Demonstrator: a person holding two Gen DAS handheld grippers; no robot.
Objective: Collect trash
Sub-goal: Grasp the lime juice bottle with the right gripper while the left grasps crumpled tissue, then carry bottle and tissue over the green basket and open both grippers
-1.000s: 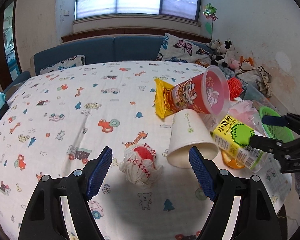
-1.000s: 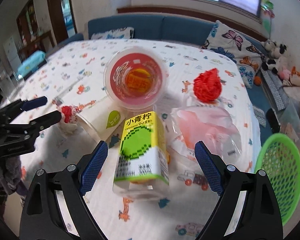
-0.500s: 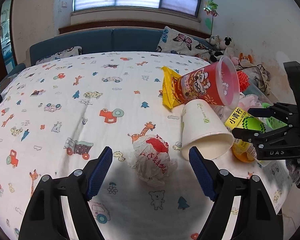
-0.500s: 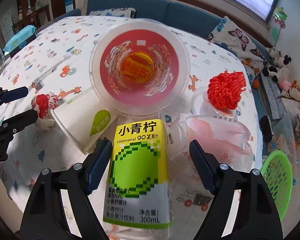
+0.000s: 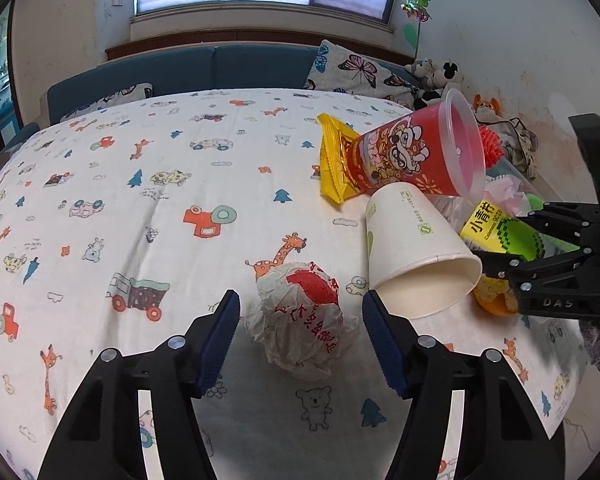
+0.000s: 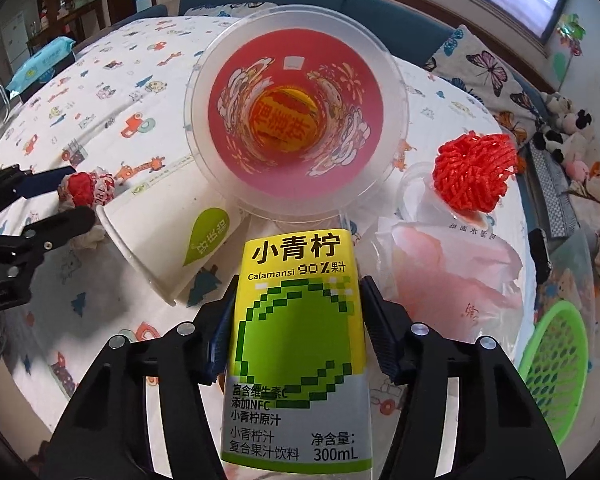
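Observation:
A crumpled white-and-red paper wrapper [image 5: 302,320] lies on the tablecloth between the fingers of my left gripper [image 5: 300,336], which is open around it, apart from it on both sides. My right gripper [image 6: 296,320] has closed onto a yellow-green juice bottle [image 6: 296,328], with both pads against its sides. The bottle also shows in the left wrist view [image 5: 504,232]. A white paper cup [image 5: 416,256] lies on its side beside a red plastic cup [image 5: 420,152] and a yellow snack bag [image 5: 332,160].
A green basket [image 6: 556,356] stands at the table's right edge. A red mesh ball [image 6: 476,172] and a clear bag with pink tissue [image 6: 452,256] lie right of the bottle. A sofa with cushions and soft toys lines the far side.
My left gripper moved forward and narrowed around the wrapper. My right gripper moved forward and closed its fingers onto the juice bottle.

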